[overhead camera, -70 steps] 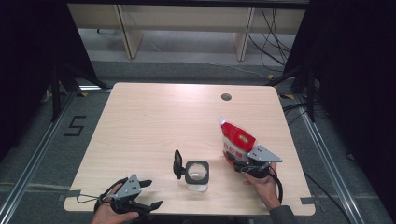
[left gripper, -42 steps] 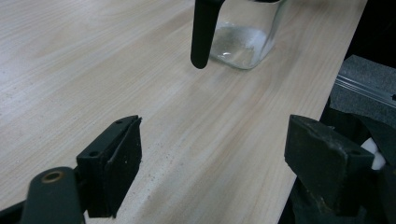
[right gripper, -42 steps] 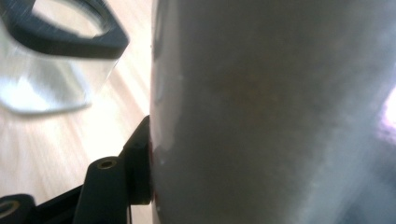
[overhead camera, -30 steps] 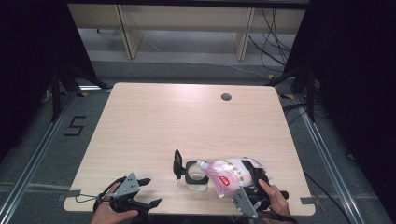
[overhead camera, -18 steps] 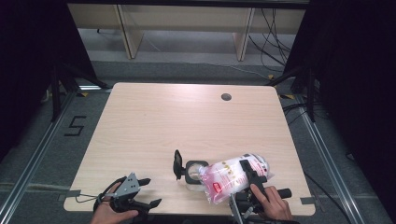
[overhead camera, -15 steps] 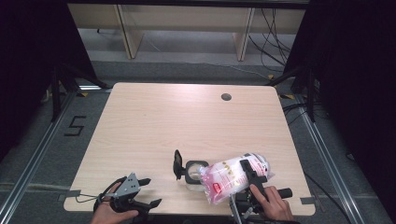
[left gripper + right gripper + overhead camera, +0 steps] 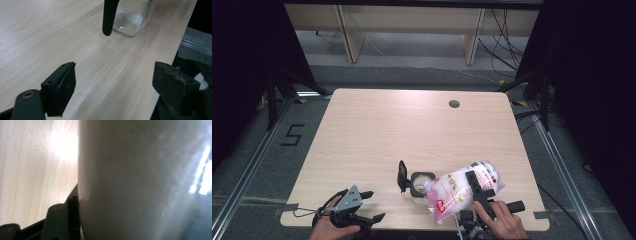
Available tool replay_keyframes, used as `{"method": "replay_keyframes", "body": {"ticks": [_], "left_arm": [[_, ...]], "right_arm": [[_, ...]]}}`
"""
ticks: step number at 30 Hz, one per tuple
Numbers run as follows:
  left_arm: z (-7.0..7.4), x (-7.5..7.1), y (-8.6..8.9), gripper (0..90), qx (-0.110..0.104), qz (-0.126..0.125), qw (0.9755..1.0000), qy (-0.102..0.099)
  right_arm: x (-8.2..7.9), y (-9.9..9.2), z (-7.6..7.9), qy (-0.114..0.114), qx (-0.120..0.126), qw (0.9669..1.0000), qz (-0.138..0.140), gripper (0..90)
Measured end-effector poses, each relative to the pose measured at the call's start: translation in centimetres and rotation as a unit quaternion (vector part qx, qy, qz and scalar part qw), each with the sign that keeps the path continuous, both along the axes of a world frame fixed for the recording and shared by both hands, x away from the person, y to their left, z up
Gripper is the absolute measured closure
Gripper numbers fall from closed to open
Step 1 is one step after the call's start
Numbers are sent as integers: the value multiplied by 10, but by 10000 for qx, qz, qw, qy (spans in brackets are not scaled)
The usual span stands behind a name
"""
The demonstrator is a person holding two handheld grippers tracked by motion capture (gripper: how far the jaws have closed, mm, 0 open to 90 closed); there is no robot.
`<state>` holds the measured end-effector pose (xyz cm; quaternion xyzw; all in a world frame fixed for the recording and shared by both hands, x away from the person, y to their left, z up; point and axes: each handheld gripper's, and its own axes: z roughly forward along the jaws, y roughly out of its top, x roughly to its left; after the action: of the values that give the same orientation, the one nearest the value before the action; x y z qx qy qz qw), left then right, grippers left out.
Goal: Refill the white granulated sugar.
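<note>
A plastic bag (image 7: 464, 190) of white granules is clamped in the right gripper (image 7: 477, 187) and held tilted over the open glass jar (image 7: 421, 184) near the table's (image 7: 412, 130) front edge. The left gripper (image 7: 368, 206), jaws spread and holding nothing, is rested at the front left corner.

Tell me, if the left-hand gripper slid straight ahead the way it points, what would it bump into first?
Probably the glass jar with its flipped-up black lid. The left gripper, jaws open over bare table, aims roughly at it, slightly off-centre; depth is hard to judge.
</note>
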<state>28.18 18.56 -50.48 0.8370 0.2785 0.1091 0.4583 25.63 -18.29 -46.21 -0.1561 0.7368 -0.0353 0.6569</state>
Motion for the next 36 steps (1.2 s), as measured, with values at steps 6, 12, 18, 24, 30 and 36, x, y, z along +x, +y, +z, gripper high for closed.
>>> {"method": "replay_keyframes", "body": {"ticks": [6,12,18,24,30,36], "left_arm": [[0,0,0,185,-55,15,10000,20],[-1,0,-1,185,-66,37,10000,0],[-1,0,-1,186,-65,38,10000,0],[-1,0,-1,186,-71,19,10000,6],[0,0,0,186,-67,24,10000,13],[0,0,0,186,-63,15,10000,18]], "right_arm": [[1,0,0,40,14,10000,-6,415],[2,-2,1,-8,-13,10000,40,416],[1,-3,-1,25,111,9999,-20,416],[1,-3,0,37,-1,10000,-56,417],[0,-3,0,15,-155,9998,-77,417],[1,-3,0,-61,-212,9998,-19,418]]}}
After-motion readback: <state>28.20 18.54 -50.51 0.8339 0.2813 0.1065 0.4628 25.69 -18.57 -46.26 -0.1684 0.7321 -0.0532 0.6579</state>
